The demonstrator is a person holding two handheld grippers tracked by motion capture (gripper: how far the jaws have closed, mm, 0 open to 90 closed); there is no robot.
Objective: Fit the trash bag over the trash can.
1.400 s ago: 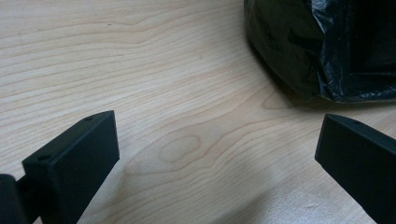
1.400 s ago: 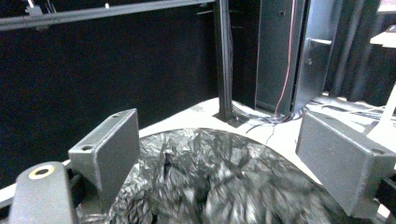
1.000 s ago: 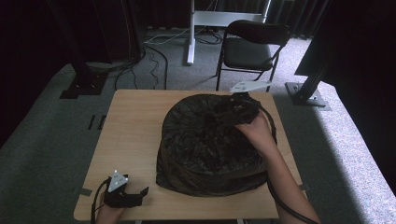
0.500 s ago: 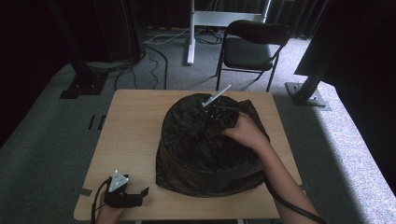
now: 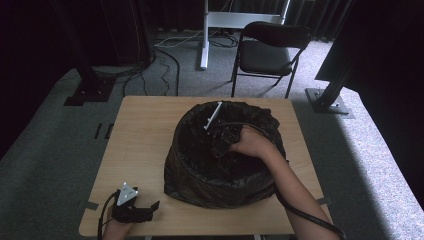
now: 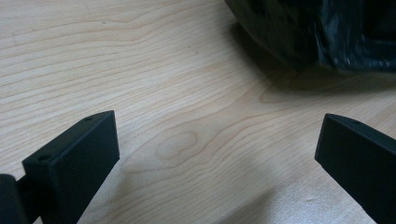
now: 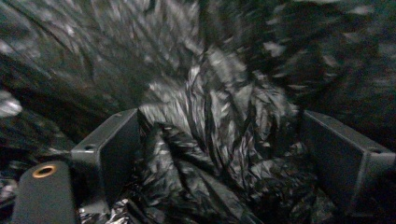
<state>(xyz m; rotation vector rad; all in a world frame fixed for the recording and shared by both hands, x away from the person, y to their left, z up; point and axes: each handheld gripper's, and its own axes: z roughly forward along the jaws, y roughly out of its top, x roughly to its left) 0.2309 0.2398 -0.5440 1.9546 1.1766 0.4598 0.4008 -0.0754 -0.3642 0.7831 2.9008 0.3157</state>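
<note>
Reaching down into a black plastic bin bag [image 5: 220, 170] that stands open-mouthed on the right half of a pale wooden worktop [image 5: 140, 135], the right gripper [image 5: 222, 137] works inside the bag's mouth, a person's right hand [image 5: 252, 142] wrapped around it and its cable trailing back over the rim. In the right gripper view its fingers [image 7: 112, 149] stand apart with a crumpled ridge of the bag's film bunched between them, not yet pinched. The left gripper [image 5: 131, 207] rests at the near left corner of the worktop, well apart from the bag, its fingers [image 6: 79, 158] spread wide over bare wood grain with nothing between them. The bag looks thin, light and thoroughly limp: glossy, creased film that will likely slide and stretch rather than resist, holding its rounded shape only loosely. The rolled rim or a gathered fold of the wall appears the surest place to grip, since a single smooth layer may slip out of flat fingers. The worktop is otherwise bare, smooth and level. Around it lies grey carpet, with a black folding chair [image 5: 272, 50] beyond the far edge, a white stand post [image 5: 204, 35], loose cables [image 5: 167, 55] on the floor and dark frame legs either side.
</note>
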